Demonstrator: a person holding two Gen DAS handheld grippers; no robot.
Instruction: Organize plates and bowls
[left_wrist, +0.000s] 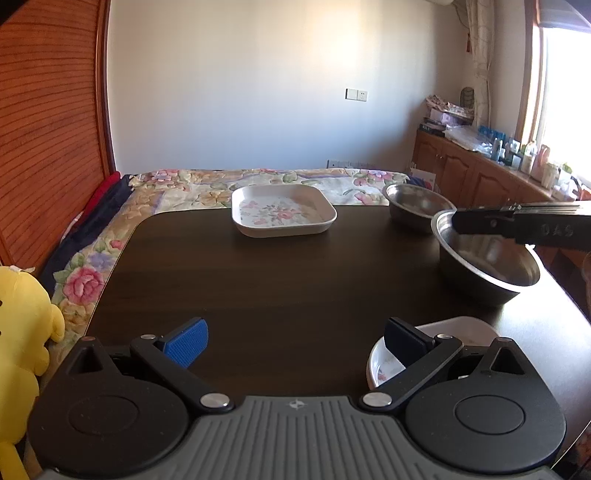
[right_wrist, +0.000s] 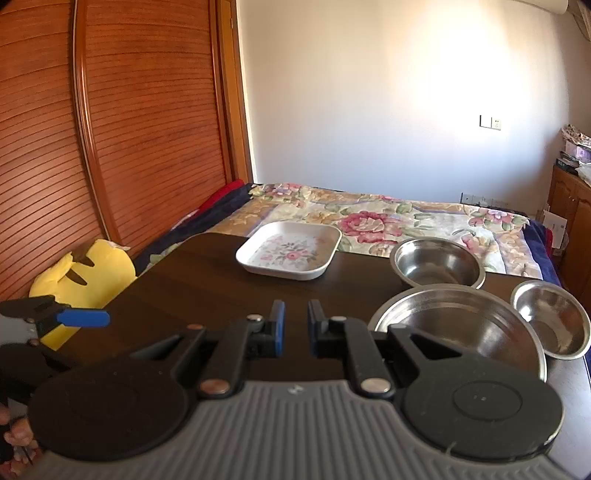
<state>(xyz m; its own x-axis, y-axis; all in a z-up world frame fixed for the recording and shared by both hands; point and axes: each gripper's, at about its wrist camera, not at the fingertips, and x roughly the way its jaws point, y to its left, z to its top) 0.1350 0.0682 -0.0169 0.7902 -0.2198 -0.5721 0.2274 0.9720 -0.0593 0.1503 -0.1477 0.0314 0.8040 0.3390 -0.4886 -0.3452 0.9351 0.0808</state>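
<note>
A white square floral plate sits at the far side of the dark table. A large steel bowl sits at the right, a medium steel bowl behind it, a small steel bowl to its right. A second white floral plate lies under my left gripper's right finger. My left gripper is open wide and empty above the near table. My right gripper has a narrow gap, holds nothing, and hovers left of the large bowl.
A yellow plush toy sits at the table's left edge. A floral bedspread lies beyond the table. A wooden slatted wardrobe stands at the left, and wooden cabinets with clutter at the right.
</note>
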